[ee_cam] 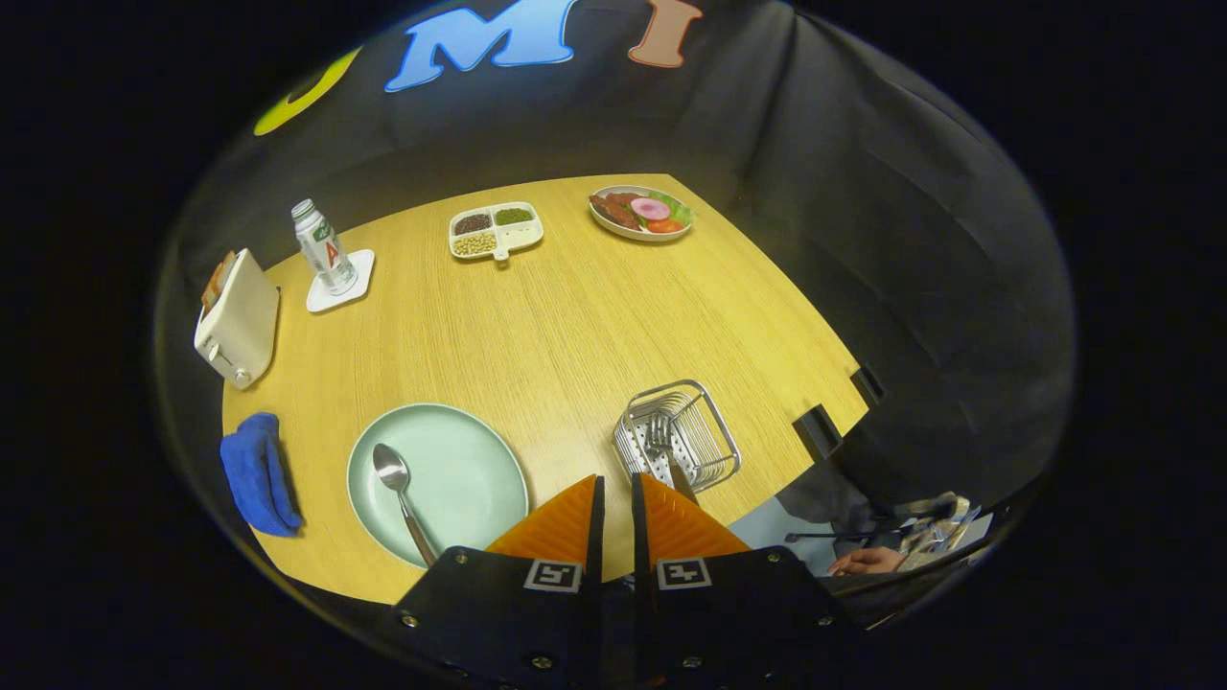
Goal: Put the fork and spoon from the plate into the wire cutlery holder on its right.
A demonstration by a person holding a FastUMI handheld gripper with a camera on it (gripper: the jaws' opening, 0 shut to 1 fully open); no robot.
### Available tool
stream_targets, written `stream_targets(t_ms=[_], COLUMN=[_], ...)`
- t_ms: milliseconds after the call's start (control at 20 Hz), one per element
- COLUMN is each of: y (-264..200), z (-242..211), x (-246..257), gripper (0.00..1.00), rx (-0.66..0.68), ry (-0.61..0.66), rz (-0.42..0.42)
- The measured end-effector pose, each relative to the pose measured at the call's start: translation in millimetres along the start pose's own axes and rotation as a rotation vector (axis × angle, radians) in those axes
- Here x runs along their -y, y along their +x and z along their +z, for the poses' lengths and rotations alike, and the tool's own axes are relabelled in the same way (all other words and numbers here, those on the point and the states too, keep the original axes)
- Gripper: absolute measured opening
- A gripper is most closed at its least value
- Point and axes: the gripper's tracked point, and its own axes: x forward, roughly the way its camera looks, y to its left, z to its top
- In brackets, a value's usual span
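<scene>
Wood-grain counter (537, 326) carries a green plate (460, 450) with the spoon (401, 487) lying on it; the fork (663, 443) already sits in the wire cutlery holder (679, 436). The gripper (613, 494) hovers nearly closed, holding nothing. The spoon's slim, smooth handle could slip or skid across the plate when pinched.

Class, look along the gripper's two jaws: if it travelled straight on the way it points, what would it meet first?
Probably bare table. The gripper, jaws nearly closed and holding nothing, points between the plate and the wire cutlery holder. Its line seems to miss both, though depth is unclear.
</scene>
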Motion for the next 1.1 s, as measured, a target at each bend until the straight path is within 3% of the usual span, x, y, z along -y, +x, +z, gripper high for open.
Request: stream_targets(t_ms=[450, 1100], y=[-4.9, -16.6], z=[1.9, -31.9], x=[-28.1, -105.6], gripper=[0.14, 0.14], rx=[0.029, 0.039], ry=[-0.111, -0.33], rz=[0.052, 0.207])
